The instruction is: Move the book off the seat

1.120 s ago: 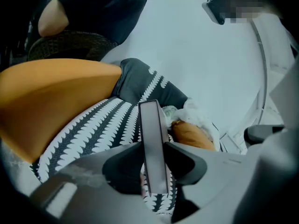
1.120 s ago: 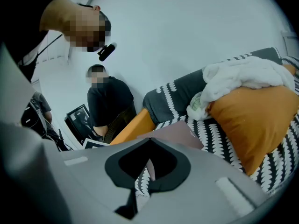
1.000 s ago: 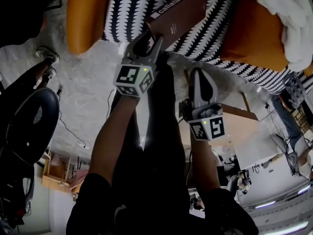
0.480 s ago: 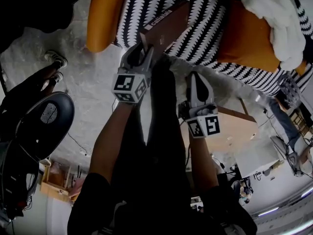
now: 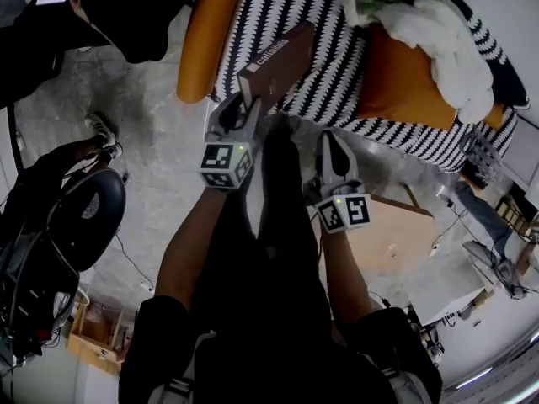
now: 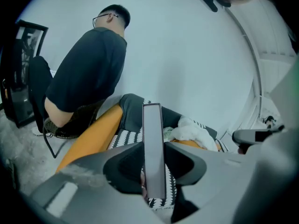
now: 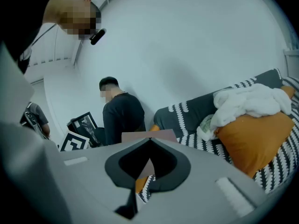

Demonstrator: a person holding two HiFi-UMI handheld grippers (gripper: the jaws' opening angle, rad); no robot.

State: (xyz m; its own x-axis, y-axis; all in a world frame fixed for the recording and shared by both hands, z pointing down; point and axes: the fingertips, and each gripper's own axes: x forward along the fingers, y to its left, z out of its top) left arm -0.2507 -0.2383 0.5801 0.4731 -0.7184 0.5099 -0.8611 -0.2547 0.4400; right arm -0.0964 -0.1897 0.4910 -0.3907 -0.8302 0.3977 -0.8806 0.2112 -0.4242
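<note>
Left gripper view: left claw (image 6: 153, 146) clamps book (image 6: 152, 122) edge-on. Right claw (image 7: 149, 140) is closed, empty. Hold firm; swing it clear of seat (image 5: 286, 2).

Book (image 5: 274, 57): one. Claws: two, left claw (image 5: 238, 106), right claw (image 5: 329, 136). Orange cushions (image 5: 206, 32) (image 5: 400, 78): two. White blanket (image 5: 438, 32): one. Striped seat (image 5: 286, 7): one.

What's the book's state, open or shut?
Shut. The book shows as one closed slab with no pages fanned, pinched edge-on by the left gripper.

Bare floor (image 5: 156, 133) between striped seat (image 5: 328, 66) and black office chair (image 5: 80, 213)
</note>
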